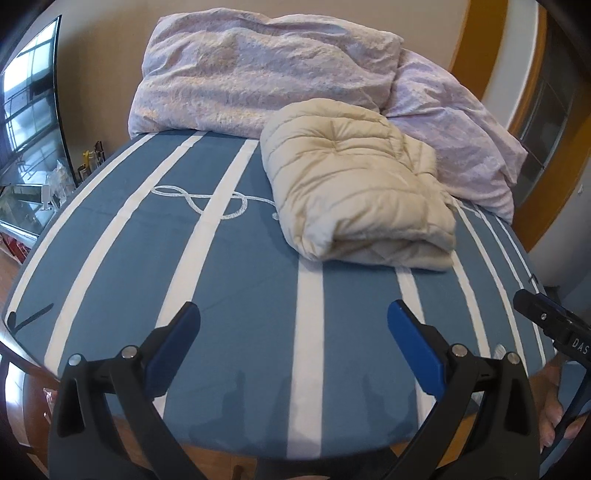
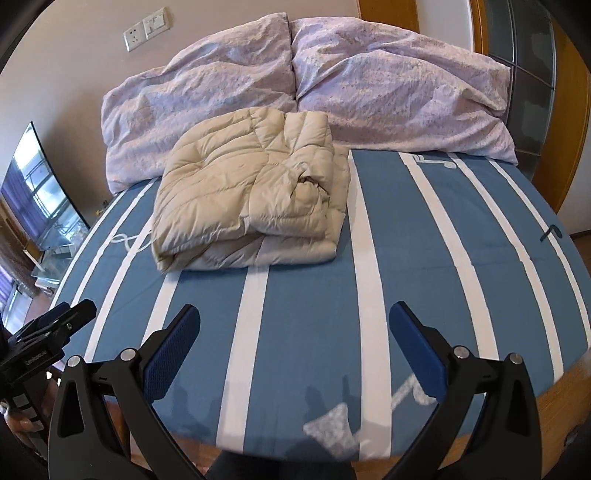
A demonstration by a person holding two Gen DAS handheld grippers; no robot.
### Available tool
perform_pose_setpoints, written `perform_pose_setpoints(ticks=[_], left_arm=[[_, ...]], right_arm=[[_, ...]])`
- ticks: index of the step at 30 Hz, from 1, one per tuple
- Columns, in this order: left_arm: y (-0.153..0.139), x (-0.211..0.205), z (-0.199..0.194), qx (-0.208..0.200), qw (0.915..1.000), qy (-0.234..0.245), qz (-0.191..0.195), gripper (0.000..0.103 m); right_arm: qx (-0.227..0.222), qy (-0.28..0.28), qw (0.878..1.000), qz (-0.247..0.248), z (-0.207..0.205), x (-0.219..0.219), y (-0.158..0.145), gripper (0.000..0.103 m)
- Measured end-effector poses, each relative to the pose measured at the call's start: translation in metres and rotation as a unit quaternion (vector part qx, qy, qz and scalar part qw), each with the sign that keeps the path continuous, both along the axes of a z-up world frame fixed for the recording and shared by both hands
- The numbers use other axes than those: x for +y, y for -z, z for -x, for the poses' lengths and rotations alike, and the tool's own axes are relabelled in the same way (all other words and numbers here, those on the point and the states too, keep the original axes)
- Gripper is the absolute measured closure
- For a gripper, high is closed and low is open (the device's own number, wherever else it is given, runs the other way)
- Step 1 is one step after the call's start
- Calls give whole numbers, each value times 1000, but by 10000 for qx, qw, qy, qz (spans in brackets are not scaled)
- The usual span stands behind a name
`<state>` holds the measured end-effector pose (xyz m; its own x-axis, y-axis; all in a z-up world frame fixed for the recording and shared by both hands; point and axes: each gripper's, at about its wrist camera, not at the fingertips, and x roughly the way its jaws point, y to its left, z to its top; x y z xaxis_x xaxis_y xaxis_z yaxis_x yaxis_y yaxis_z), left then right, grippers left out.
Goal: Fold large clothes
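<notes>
One cream quilted jacket (image 1: 354,184) on the bed (image 1: 240,295), and it's sitting there in a folded bundle, layers stacked, the rolled edge facing the foot of the bed. From the right wrist view the same bundle (image 2: 251,199) lies left of centre, across the white stripes of the blue sheet (image 2: 424,258). Behind it, two lilac pillows (image 2: 207,99), side by side against the wall; the far end of the jacket lies right up against them, though whether it touches is hard to call.

Both claws are at the foot of the bed, well apart from the jacket. The left claw (image 1: 293,332) is spread wide, two blue pads showing, nothing between them. The right claw (image 2: 293,332) is just as wide, two blue pads, also empty. Each camera catches the other tool at its edge: the right one pokes in at the right of the left view (image 1: 554,325), the left one at the lower left of the right view (image 2: 48,332).

Off to the left, one dark screen (image 2: 33,192) reflecting windows. On the wall above the pillows, one socket and one switch plate (image 2: 147,27).
</notes>
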<state>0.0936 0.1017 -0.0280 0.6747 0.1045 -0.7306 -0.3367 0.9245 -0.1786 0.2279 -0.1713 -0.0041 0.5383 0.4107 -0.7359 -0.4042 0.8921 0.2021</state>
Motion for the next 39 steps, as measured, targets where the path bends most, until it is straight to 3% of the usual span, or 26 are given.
perform_pose_setpoints(ticks=[16,39], left_arm=[[-22,-25,22,58,9985,478,246,2],[-36,-32,21,-112,9972,666,334,2]], right_arm=[[301,-71,9992,-267,18,-13,-6,1],[219,-213,9985,-456,23,-7,-20,1]])
